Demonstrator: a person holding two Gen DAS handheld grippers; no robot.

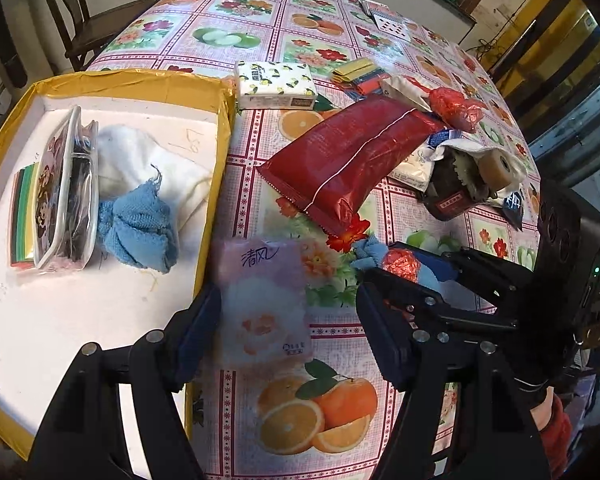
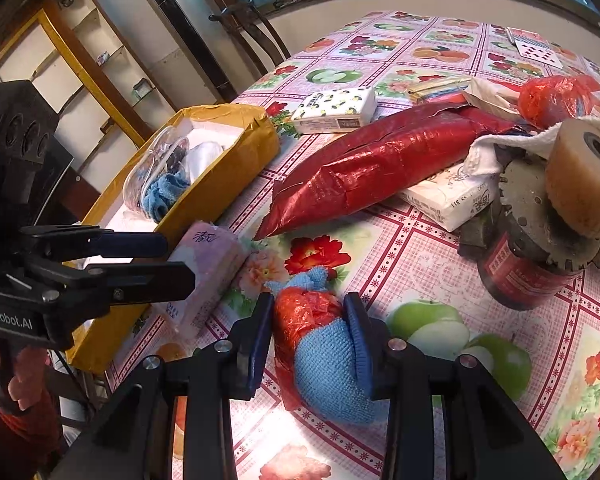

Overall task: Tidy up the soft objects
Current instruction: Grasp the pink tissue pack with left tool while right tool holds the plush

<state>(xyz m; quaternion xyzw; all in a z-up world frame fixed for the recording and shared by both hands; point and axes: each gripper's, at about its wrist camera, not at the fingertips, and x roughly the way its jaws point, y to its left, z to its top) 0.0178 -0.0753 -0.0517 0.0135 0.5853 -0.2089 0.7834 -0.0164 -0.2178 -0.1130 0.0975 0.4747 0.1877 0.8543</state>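
A pink tissue pack (image 1: 264,304) lies on the tablecloth beside the yellow-taped box (image 1: 220,128). My left gripper (image 1: 288,300) is open and straddles it; the left finger touches the pack's edge and the right finger stands apart. My right gripper (image 2: 309,300) is shut on a bundle of blue cloth and crinkled red plastic (image 2: 320,344), low over the table. In the right wrist view the left gripper (image 2: 178,260) shows at the pink pack (image 2: 208,272). The box holds a blue cloth (image 1: 136,228), a white cloth (image 1: 148,160), a clear printed pouch (image 1: 60,192) and stacked sponges (image 1: 22,216).
A long red foil bag (image 1: 348,156) lies across the middle. Behind it are a lemon-print tissue pack (image 1: 276,84), coloured packets (image 1: 360,74) and a red plastic bag (image 1: 452,108). A jar topped by a tape roll (image 2: 580,184) stands right, beside a white tissue pack (image 2: 448,196).
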